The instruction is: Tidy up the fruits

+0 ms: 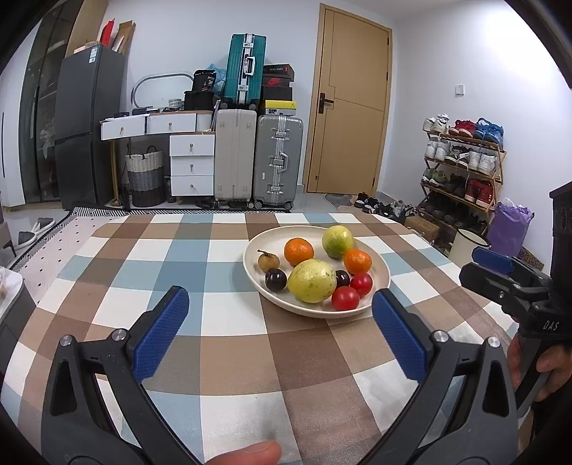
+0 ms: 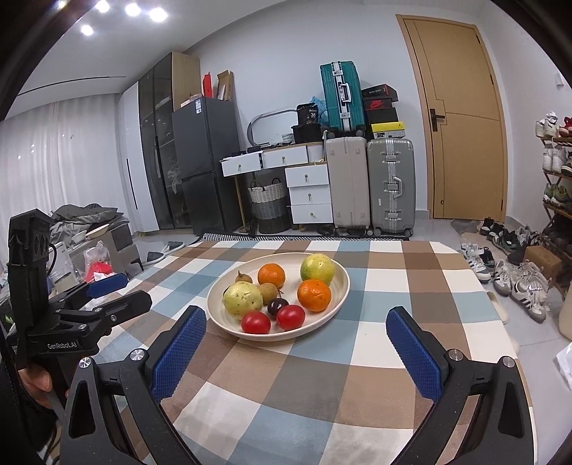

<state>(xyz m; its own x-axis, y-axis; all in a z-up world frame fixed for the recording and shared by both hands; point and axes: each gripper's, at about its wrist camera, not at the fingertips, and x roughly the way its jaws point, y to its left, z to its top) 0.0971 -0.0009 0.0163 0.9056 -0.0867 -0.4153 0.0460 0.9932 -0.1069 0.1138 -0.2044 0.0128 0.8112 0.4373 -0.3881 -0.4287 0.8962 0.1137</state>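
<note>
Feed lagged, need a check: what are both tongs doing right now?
Left tongs: open, empty, short of the plate.
Right tongs: open, empty, also short of the plate.

White walls, tan door (image 1: 348, 103), dark fridge (image 1: 87, 121), stacked suitcases (image 1: 259, 157), shoe rack (image 1: 464, 164) at rt, ceiling spotlights (image 2: 132, 10)

A: Your left gripper (image 1: 280, 314) has black triangular-cutout arms, silver screws and blue cross-hatched pads (image 1: 161, 334).

B: Your right gripper (image 2: 296, 343) matches it. Seen side-on, the left body reads "GenRobot.AI", the right "DAS", both in white lettering.
</note>
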